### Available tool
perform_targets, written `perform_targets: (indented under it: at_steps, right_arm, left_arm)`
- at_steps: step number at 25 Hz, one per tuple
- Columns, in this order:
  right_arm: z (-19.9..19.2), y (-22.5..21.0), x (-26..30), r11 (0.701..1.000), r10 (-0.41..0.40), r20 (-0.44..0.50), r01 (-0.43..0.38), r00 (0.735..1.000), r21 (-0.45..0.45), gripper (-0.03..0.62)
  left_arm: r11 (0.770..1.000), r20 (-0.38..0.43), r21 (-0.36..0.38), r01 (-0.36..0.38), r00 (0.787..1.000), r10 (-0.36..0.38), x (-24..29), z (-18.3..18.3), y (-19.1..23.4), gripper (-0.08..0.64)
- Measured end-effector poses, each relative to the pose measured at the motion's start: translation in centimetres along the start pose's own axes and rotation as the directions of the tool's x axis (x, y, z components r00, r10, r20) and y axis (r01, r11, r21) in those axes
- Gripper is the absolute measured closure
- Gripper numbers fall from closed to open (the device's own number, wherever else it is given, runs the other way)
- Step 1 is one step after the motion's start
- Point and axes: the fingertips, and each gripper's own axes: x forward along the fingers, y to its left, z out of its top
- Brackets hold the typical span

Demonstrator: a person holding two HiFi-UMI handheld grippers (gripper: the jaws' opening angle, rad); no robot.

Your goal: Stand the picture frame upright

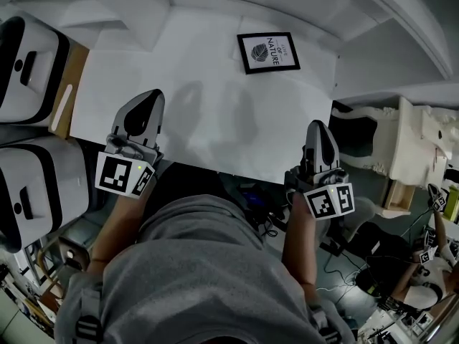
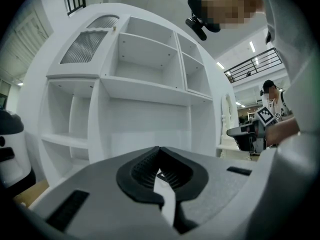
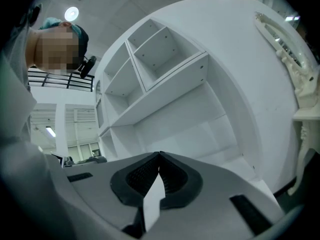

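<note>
The picture frame [image 1: 269,51] lies flat and face up on the far right part of the white table [image 1: 143,70], well apart from both tools. The left gripper [image 1: 150,97] hovers over the near left edge and the right gripper [image 1: 318,129] over the near right edge. Each has its 2 jaws pressed together with nothing between them. Their own views look level across the table at white shelving [image 2: 145,84], not at the frame.

We judge the step in hand to be the reach. To do it well, we would open the right gripper's jaws before arriving and come in low. We would pinch 1 short side or the far edge of the black border, and keep the pads off the glass. The left gripper could brace the near edge so the frame pivots instead of sliding. We cannot see a back stand, so we should check for 1 before letting go.

The frame's long axis runs left to right, with the right end turned slightly farther away. Its print reads upright from our side, so the top edge points far and the bottom edge near.
</note>
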Motion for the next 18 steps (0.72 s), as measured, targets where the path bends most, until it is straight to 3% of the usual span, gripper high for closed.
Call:
perform_targets:
  at_steps: [18]
  right_arm:
    - [0.9,1.1,1.2,0.991,-0.133,0.003,0.133,0.991,-0.015,0.566]
  left_arm:
    - [0.984,-0.009,0.005,0.18,0.984,-0.18,4.6,1.2,1.9,0.554]
